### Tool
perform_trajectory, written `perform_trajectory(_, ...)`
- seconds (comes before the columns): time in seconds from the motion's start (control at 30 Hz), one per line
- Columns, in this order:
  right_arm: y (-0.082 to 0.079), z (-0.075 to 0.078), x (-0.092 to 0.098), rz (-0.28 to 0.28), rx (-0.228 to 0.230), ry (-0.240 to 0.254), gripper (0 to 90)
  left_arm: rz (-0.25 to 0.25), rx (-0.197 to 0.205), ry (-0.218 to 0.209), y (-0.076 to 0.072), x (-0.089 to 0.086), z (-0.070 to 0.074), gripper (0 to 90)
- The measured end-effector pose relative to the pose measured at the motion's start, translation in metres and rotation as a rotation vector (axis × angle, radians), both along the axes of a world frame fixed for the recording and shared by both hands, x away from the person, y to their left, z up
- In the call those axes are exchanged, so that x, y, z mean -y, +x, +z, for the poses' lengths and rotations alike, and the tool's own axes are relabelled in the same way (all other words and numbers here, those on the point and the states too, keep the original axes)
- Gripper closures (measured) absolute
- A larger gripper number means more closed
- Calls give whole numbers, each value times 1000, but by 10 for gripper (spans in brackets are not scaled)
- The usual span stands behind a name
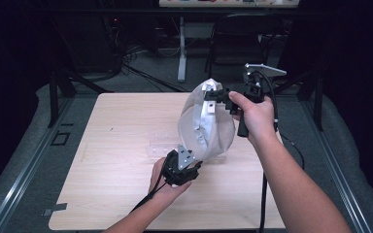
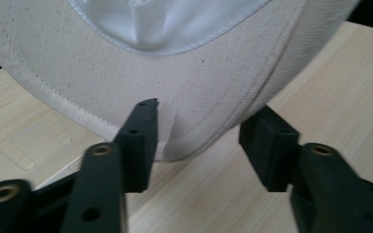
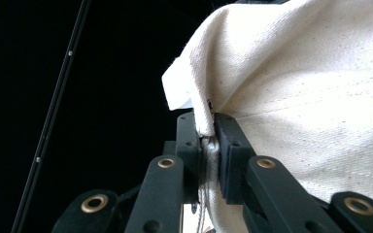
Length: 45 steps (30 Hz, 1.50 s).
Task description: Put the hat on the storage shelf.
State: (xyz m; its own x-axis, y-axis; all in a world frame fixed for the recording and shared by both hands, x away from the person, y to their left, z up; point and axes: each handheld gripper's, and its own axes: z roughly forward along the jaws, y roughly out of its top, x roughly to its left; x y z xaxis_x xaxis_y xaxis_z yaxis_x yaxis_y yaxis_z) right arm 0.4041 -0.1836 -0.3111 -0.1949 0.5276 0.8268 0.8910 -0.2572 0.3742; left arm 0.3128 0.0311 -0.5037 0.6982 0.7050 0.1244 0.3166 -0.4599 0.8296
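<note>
Off-white canvas cap [image 1: 206,124] hangs above the table: light, soft crown, stiffer stitched brim. Right gripper [image 3: 207,145] clenched on its rear edge. Left gripper [image 2: 199,141] released, jaws straddling the brim; grip there.

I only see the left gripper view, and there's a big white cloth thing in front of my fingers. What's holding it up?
Observer: The right gripper is shut on the top edge of the cap, pinching the cloth between its fingers.
Operator: Is it lying on the table?
Observer: No. In the high view it hangs tilted from that grip over the table. I cannot tell whether its low edge touches.
Operator: Where's my gripper?
Observer: The left gripper is open, at the cap's lower edge, on the person's side.
</note>
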Motion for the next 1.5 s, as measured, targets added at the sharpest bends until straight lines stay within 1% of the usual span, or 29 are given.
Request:
perform_trajectory(0.03,0,0,0,-1,0,1,817,7,-2,5,1,-1,0,554)
perform_trajectory(0.07,0,0,0,6,-1,-4,817,13,0,12,2,-2,0,597)
perform_trajectory(0.17,1,1,-2,1,-3,-1,817,13,-6,0,4,-8,3,646)
perform_trajectory(0.2,1,1,-2,3,-2,-1,817,11,0,4,5,-11,4,660)
perform_trajectory(0.27,0,2,-3,4,1,1,817,8,0,-5,7,-16,5,686)
perform_trajectory(0.3,0,2,-4,6,2,2,816,9,3,-2,8,-18,7,702)
perform_trajectory(0.43,1,3,-6,5,7,1,816,13,2,-37,13,-28,10,749)
perform_trajectory(0.57,2,3,-9,20,10,-3,816,9,-22,-71,20,-36,11,756)
perform_trajectory(0.67,4,2,-13,19,11,-10,816,9,-46,-102,25,-40,10,757)
perform_trajectory(0.7,4,2,-15,20,11,-13,816,9,-49,-106,26,-40,10,757)
perform_trajectory(0.83,8,-1,-18,28,10,-21,816,20,-59,-114,29,-41,7,758)
perform_trajectory(0.87,8,-2,-20,22,10,-24,816,22,-64,-119,30,-41,6,758)
perform_trajectory(0.97,11,-6,-22,24,5,-27,816,20,-76,-130,32,-40,2,759)
perform_trajectory(1.07,13,-8,-24,28,2,-41,816,24,-85,-128,33,-40,-1,761)
perform_trajectory(1.13,15,-10,-25,31,-1,-49,816,27,-87,-139,34,-39,-4,762)
perform_trajectory(1.2,16,-12,-26,30,-4,-39,816,28,-91,-150,35,-39,-5,764)
perform_trajectory(1.3,18,-15,-28,32,-9,-49,816,30,-102,-162,38,-39,-7,767)
perform_trajectory(1.5,21,-20,-29,30,-13,-44,816,35,-102,-159,39,-38,-8,777)
